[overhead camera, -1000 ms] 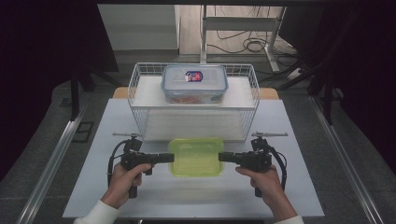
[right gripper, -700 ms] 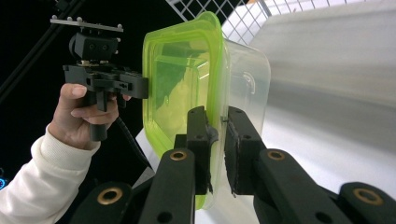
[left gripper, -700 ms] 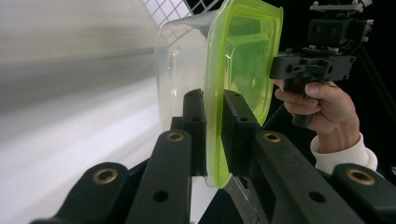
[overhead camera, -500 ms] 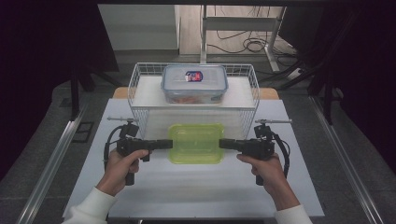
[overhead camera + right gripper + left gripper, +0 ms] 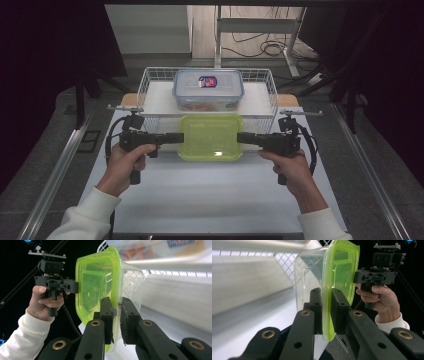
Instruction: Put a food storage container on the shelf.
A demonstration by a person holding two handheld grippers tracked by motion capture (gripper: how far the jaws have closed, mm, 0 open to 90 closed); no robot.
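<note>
Both claws are clamped on the same thing: my left claw (image 5: 179, 138) pinches the left rim of the green-lidded container (image 5: 211, 137), my right claw (image 5: 242, 137) pinches its right rim, pads pressing the lid edge in both gripper views. I hold that container level between them, above the white worktop (image 5: 215, 192), just in front of the wire basket (image 5: 150, 82). It has a clear body and looks empty. Inside the basket sits a second clear box (image 5: 208, 90) with a blue-grey lid and a label on top; reddish contents show through its wall, too blurred to name. Room around is dark, cables on the floor behind, metal rails along each side.
</note>
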